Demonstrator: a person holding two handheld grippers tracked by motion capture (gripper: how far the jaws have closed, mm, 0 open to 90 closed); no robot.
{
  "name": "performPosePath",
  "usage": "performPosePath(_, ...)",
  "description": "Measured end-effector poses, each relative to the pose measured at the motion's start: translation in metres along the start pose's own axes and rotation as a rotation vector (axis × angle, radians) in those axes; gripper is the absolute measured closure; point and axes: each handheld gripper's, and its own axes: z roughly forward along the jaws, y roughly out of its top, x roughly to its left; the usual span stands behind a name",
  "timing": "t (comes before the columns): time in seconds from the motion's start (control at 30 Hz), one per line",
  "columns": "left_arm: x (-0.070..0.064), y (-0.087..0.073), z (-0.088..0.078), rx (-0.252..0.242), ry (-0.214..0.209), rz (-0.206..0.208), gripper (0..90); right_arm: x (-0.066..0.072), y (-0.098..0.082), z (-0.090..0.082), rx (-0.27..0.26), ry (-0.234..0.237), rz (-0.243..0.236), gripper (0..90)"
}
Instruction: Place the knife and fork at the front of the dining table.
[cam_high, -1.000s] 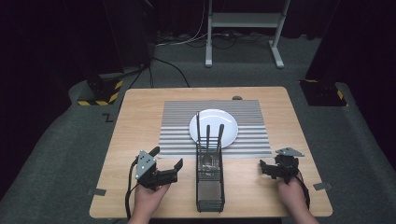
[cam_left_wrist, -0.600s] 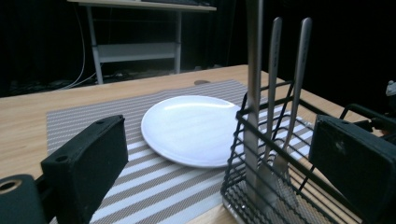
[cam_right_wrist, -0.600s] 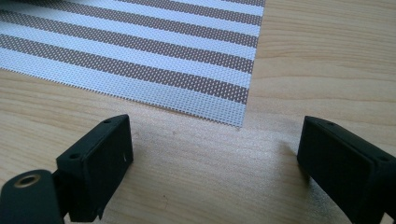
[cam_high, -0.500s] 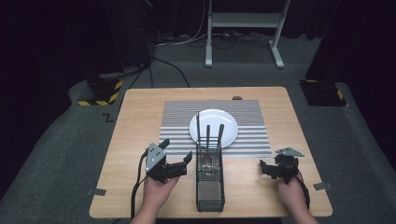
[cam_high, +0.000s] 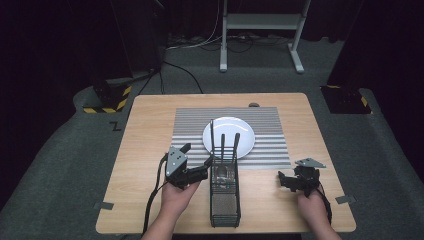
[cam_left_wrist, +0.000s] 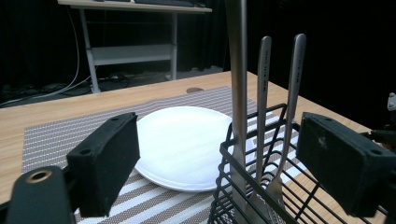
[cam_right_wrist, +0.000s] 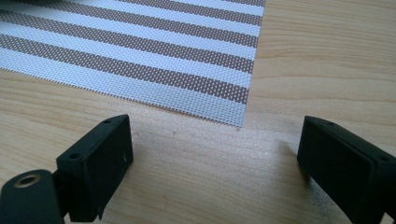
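My left claw, jaws apart and just narrowing on nothing yet, lines up on the cutlery upright in the wire basket mid-bench for a handle grab; right claw rests open.

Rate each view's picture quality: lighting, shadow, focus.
High view: table evenly lit, surroundings almost black, slightly soft. Left gripper view: cutlery handles and white plate sharp, the near jaws softer, background dark. Right gripper view: bright and crisp on the striped mat, with a soft shadow beside the right-hand jaw.
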Motion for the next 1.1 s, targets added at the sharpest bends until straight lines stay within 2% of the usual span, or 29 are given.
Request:
performPosePath(0.13, -0.002, 0.002, 0.004, 0.001, 0.001, 0.0, 16.2, 0.0, 0.0, 0.0, 0.0, 0.0, 0.0, 10.1)
performPosePath(0.27, -0.005, 0.003, 0.008, -0.009, 0.013, 0.017, 23.2, 0.0, 0.0, 0.0, 0.0, 0.0, 0.0, 10.1)
performPosePath(0.3, -0.005, 0.002, 0.009, -0.012, 0.016, 0.022, 29.7, 0.0, 0.0, 0.0, 0.0, 0.0, 0.0, 10.1)
performPosePath(0.33, -0.006, 0.002, 0.01, -0.017, 0.016, 0.02, 29.7, 0.0, 0.0, 0.0, 0.0, 0.0, 0.0, 10.1)
performPosePath(0.4, -0.008, 0.002, 0.012, -0.027, 0.015, 0.024, 38.1, 0.0, 0.0, 0.0, 0.0, 0.0, 0.0, 10.1)
performPosePath(0.5, -0.012, 0.0, 0.016, -0.033, 0.027, 0.055, 48.6, 0.0, 0.0, 0.0, 0.0, 0.0, 0.0, 10.1)
performPosePath(0.6, -0.013, -0.001, 0.02, -0.026, 0.022, 0.055, 51.9, 0.0, 0.0, 0.0, 0.0, 0.0, -0.001, 10.1)
performPosePath(0.7, -0.015, -0.002, 0.026, -0.027, 0.009, 0.048, 58.9, 0.0, 0.0, 0.0, 0.0, 0.0, 0.0, 10.1)
performPosePath(0.87, -0.014, -0.003, 0.031, -0.025, 0.012, 0.038, 66.8, 0.0, 0.0, 0.0, 0.0, 0.0, 0.0, 10.1)
performPosePath(1.1, -0.017, -0.004, 0.032, -0.036, 0.006, 0.04, 76.9, 0.0, 0.0, 0.0, 0.0, 0.0, 0.0, 10.1)
